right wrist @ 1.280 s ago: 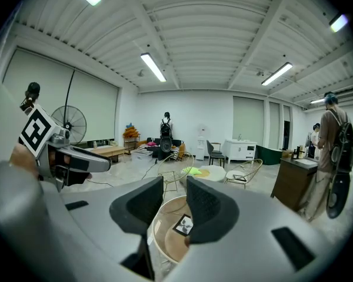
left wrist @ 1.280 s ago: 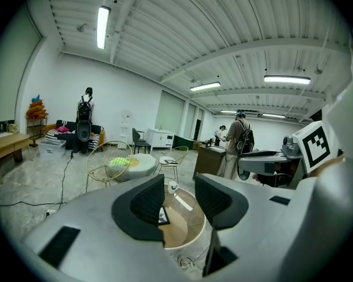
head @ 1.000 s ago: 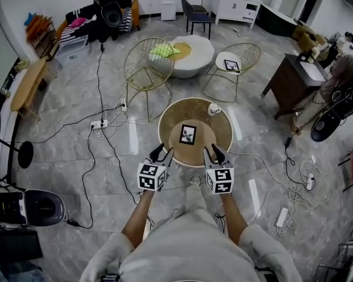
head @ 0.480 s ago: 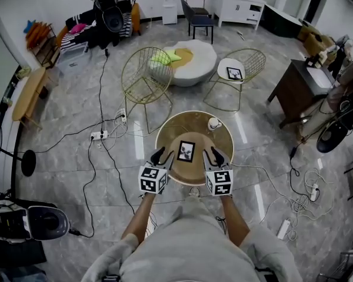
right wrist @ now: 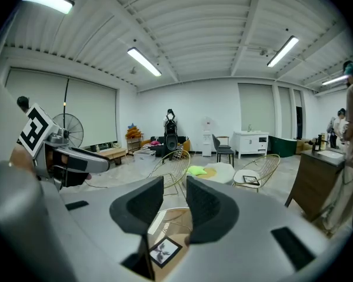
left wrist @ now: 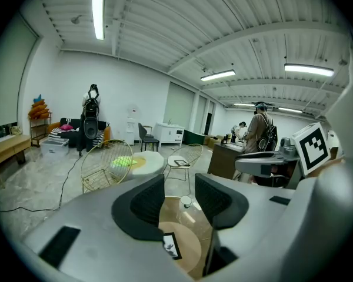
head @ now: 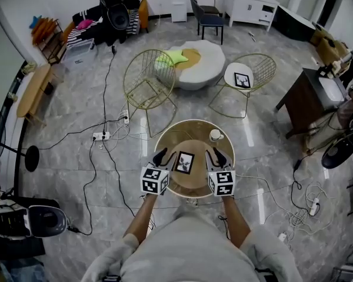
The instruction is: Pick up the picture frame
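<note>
A small black picture frame (head: 184,162) with a leaf print lies flat on the raised middle disc of a round wooden table (head: 223,151). My left gripper (head: 163,156) hovers just left of the frame, open and empty. On the frame's other side my right gripper (head: 215,156) hovers open, also holding nothing. In the left gripper view the frame (left wrist: 171,246) shows low between the spread jaws of the left gripper (left wrist: 179,201). The right gripper view has the frame (right wrist: 162,251) below the parted jaws of the right gripper (right wrist: 175,201).
A white cup (head: 215,136) stands on the table's far right. Two gold wire chairs (head: 148,78) stand beyond the table; the right one carries a second frame (head: 242,80). A white pouf (head: 194,60), a dark desk (head: 306,98) and floor cables (head: 106,135) surround the table.
The person has stepped closer: the table has slid down the head view, and both grippers now reach over its near edge, one on each side of the frame. Both stay open.
</note>
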A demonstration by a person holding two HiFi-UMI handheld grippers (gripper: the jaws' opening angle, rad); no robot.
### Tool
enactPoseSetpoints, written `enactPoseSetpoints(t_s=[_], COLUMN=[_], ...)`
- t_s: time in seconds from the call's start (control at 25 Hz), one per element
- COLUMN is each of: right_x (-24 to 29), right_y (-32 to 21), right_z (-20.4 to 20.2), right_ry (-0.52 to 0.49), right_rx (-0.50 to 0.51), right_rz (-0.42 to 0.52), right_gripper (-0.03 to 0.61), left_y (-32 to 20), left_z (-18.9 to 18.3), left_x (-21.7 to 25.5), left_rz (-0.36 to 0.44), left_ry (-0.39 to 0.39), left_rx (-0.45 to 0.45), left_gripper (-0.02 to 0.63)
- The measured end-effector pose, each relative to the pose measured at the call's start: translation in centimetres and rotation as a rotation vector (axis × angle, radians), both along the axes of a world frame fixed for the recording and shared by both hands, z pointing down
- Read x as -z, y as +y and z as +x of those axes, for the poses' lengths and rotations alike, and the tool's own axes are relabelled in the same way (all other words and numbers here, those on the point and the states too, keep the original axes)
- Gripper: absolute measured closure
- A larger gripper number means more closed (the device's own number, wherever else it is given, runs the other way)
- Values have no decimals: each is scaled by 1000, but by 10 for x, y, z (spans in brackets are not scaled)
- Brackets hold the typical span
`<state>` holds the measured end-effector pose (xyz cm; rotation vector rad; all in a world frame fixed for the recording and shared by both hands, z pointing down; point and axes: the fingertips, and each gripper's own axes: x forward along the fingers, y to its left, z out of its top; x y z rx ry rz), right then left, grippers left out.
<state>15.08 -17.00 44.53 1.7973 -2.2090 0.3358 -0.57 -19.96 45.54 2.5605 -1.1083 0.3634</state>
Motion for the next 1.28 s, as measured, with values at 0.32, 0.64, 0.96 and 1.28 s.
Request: enactPoseSetpoints(t_s=[0.32, 0.64, 0.96, 1.28], right_x=[-16, -31, -51, -79], right_y=[-32, -42, -41, -44], right_z=[23, 27, 19, 5], right_ry=[-17, -20, -17, -2], right_rx=[35, 53, 62, 28], right_rz=[-20, -53, -108, -165], right_gripper=[456, 456, 456, 456], left_y=[-26, -33, -29, -37], left_z=[22, 23, 19, 6], left_x=[-15, -31, -56, -89], left_rz=[-23, -59, -112, -165], left_ry=[-39, -56, -66, -74], left_rx=[22, 33, 20, -33], left_gripper=[456, 456, 456, 456])
